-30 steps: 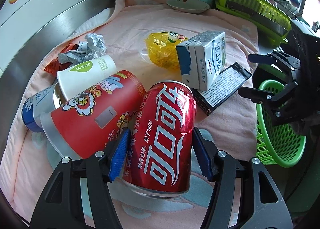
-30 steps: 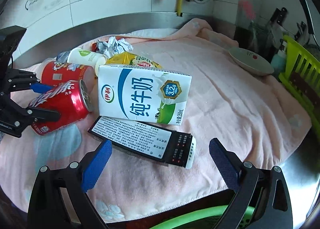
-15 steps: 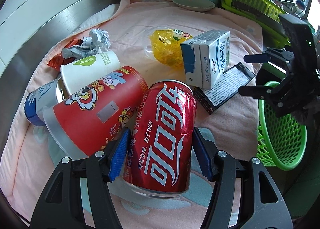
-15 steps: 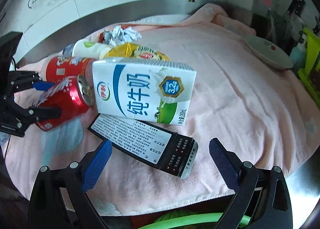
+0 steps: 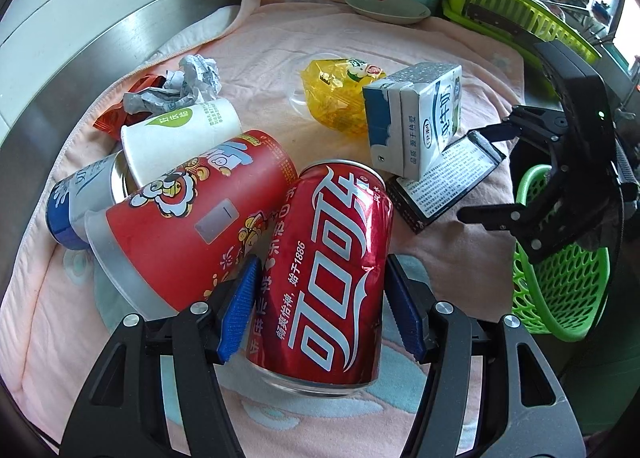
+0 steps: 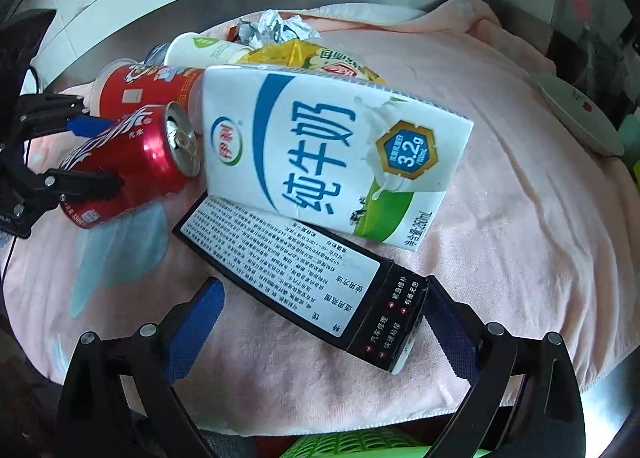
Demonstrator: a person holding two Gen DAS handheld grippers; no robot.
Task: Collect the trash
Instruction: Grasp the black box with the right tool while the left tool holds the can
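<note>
Pink towel spread over a steel kitchen counter carries all the trash I'm working on. From my left wrist camera the red cola can lies on its side between the blue pads of the left gripper; both pads sit at the can's flanks, and I take it as clamped, the can's base toward the lens. Touching its left side is a red paper cup, also tipped over, with a white paper cup and a blue-and-silver can behind it, then crumpled paper near the steel backsplash. Beyond the cola can a milk carton lies partly on top of a flat black box, with a yellow wrapper just behind. My right gripper has its fingers wide apart, with the near end of the black box between them; the right pad looks close to the box's corner, though I cannot tell if it touches. A green basket hangs off the towel's right edge, below that gripper, and a small dish sits at the far end
</note>
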